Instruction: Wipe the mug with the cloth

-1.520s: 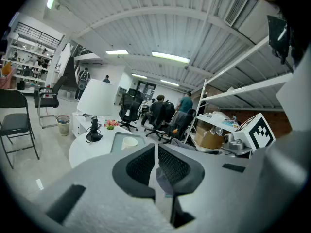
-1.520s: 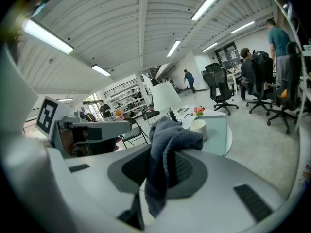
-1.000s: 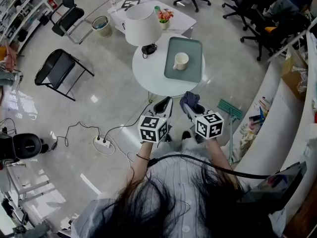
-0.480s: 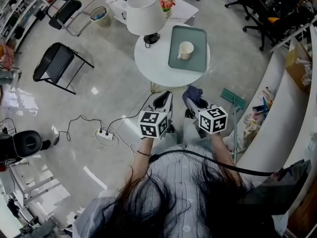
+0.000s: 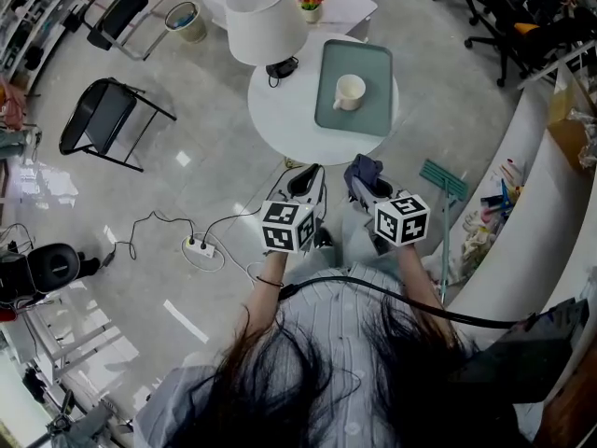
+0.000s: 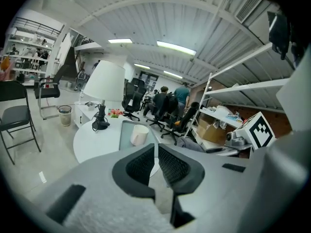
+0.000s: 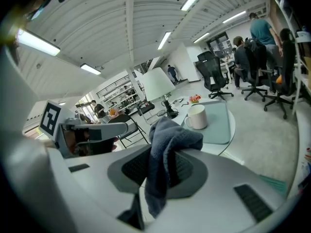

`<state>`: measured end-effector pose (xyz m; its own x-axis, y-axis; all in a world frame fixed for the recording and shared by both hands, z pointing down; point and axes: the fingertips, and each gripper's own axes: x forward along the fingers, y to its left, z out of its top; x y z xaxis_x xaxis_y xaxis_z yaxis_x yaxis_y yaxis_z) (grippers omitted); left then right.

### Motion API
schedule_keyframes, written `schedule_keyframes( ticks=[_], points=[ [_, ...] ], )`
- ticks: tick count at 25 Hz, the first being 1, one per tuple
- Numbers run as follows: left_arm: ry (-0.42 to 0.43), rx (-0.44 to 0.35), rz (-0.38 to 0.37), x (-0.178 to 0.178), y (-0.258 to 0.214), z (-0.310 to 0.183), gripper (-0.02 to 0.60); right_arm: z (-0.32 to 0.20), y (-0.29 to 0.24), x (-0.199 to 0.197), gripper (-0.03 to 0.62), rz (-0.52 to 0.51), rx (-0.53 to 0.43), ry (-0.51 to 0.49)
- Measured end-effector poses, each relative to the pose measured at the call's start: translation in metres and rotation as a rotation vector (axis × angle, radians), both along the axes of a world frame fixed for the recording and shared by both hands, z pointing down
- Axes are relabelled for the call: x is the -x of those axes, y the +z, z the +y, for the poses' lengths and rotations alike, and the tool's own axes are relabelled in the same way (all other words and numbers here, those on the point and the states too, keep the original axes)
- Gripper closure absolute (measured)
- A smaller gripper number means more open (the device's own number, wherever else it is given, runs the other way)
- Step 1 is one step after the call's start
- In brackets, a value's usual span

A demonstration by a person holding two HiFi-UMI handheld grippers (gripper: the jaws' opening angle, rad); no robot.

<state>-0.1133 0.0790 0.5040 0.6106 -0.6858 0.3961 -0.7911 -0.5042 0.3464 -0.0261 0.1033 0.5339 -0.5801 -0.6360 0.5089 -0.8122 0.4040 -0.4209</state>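
A cream mug (image 5: 349, 91) stands on a grey-green tray (image 5: 334, 110) on a round white table (image 5: 284, 119); it also shows as the mug (image 6: 138, 135) and the mug (image 7: 197, 116) in the two gripper views. My right gripper (image 5: 366, 181) is shut on a dark blue cloth (image 5: 362, 170), which hangs bunched between its pads, the cloth (image 7: 165, 154). My left gripper (image 5: 308, 183) is shut with nothing between its jaws, the left gripper (image 6: 156, 160). Both are held side by side over the floor, short of the table's near edge.
A white lamp (image 5: 264, 21) stands on the table's left side. A black folding chair (image 5: 103, 124), a power strip with cables (image 5: 198, 247) and a bin (image 5: 185, 19) are on the floor to the left. A curved white counter (image 5: 522, 241) runs along the right.
The table, tray and mug have shifted slightly in the head view as the person came closer. Both grippers keep their pose, the cloth still held in the right one.
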Motion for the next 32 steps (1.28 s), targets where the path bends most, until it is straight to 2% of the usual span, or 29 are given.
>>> schedule_keyframes(
  ticks=[5, 20, 32],
  points=[
    [-0.020, 0.022, 0.043, -0.017, 0.005, -0.028, 0.545, -0.032, 0.009, -0.016, 0.507, -0.003, 0.023, -0.021],
    [-0.073, 0.118, -0.147, -0.044, 0.055, -0.100, 0.543, -0.106, 0.054, -0.036, 0.507, 0.022, 0.117, -0.190],
    [-0.170, 0.155, -0.258, -0.046, 0.082, -0.132, 0.543, -0.136, 0.064, -0.048, 0.507, 0.034, 0.125, -0.338]
  ],
)
